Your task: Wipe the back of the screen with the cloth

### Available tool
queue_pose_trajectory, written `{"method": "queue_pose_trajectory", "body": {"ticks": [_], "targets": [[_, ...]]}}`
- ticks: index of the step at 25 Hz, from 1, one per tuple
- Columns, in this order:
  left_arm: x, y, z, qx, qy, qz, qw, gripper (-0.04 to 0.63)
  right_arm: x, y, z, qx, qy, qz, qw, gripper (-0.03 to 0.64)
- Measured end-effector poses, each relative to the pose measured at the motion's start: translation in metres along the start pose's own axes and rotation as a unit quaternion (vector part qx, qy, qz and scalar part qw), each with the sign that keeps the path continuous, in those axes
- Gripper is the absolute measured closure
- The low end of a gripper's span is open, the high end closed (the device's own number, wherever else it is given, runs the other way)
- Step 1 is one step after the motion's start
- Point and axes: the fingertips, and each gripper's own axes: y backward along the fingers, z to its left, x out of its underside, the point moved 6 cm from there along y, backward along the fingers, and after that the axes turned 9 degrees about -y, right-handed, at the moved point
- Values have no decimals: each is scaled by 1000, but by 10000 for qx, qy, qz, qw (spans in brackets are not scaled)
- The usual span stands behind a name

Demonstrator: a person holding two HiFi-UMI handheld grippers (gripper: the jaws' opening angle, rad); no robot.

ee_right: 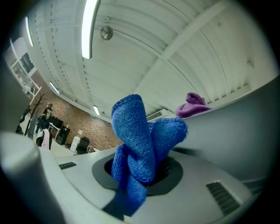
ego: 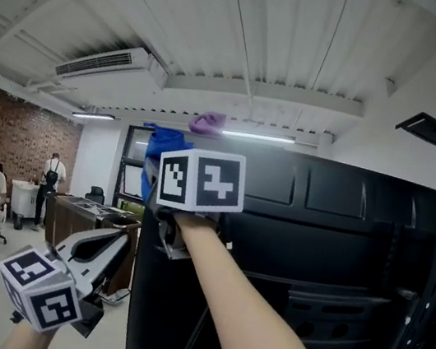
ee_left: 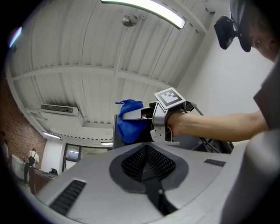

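Clenched on the blue cloth at the screen back's top left corner, the right gripper likely needed firm, overlapping sweeps, while the left gripper hung closed and empty.

My right gripper is raised high on an outstretched bare forearm, its fingers clamped on the blue cloth. My left gripper sits low, angled upward, its fingers pressed together on nothing.
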Motion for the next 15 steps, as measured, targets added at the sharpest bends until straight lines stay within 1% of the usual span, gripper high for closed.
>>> {"method": "queue_pose_trajectory", "body": {"ticks": [3,6,11,15], "targets": [[0,-15,8,84,55,-175,9998,586,-2,3,-2,56,-114,115,9999,531],[-5,-36,0,279,109,-313,9991,586,-6,22,-13,267,-150,199,9993,531],[-20,-67,-35,694,204,-541,9959,586,-17,74,-41,679,-5,243,9974,531],[-31,-88,-71,1062,295,-691,9915,586,-27,125,-69,1111,-29,162,9937,532]]}}
